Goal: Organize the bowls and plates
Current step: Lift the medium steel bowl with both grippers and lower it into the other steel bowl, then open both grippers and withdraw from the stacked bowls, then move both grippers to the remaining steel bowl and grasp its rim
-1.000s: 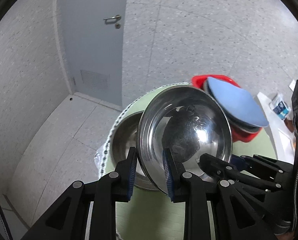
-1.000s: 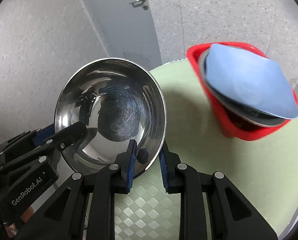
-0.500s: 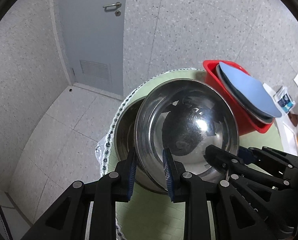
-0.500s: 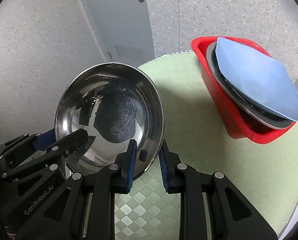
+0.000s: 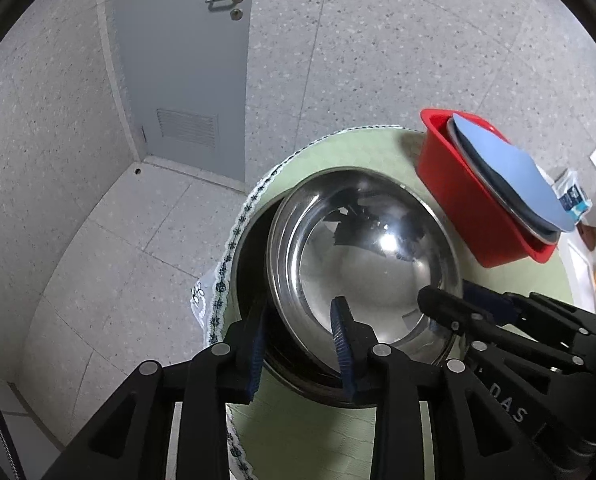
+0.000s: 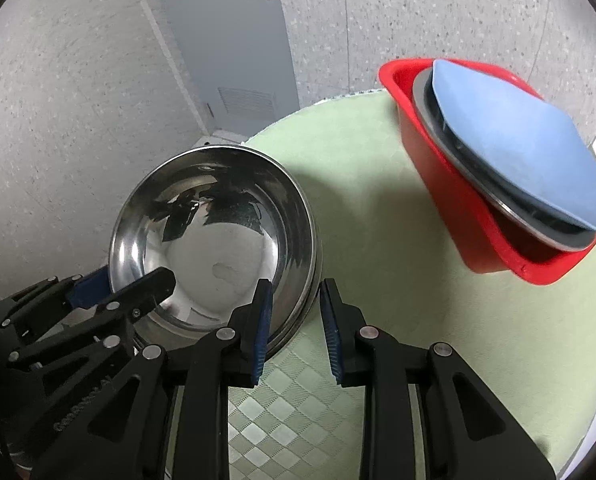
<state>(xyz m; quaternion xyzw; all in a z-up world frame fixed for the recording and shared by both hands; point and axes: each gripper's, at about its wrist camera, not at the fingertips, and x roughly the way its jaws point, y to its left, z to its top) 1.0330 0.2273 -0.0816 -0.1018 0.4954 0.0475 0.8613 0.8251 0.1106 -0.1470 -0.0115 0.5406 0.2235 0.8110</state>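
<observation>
A shiny steel bowl (image 5: 369, 272) (image 6: 218, 248) sits nested in a second steel bowl (image 5: 250, 264) at the left edge of the round green table (image 6: 377, 220). My left gripper (image 5: 299, 344) straddles the near rim of the nested bowl. Its jaws are opening, and the pads stand clear of the metal. My right gripper (image 6: 296, 320) straddles the rim on the other side. Its jaws are opening too, with a gap on both sides of the rim. A red basin (image 5: 457, 200) (image 6: 437, 168) holds a blue plate (image 6: 517, 152) on top of steel plates.
The table's lace-trimmed edge (image 5: 234, 240) runs just left of the bowls, with tiled floor below it. A grey door (image 5: 186, 80) stands behind. Papers and a small packet (image 5: 573, 196) lie beyond the basin. Green cloth shows between the bowls and the basin.
The upper bowl came down from a tilt above the table and now sits inside the lower bowl. Both pairs of jaws have widened off its rim.
</observation>
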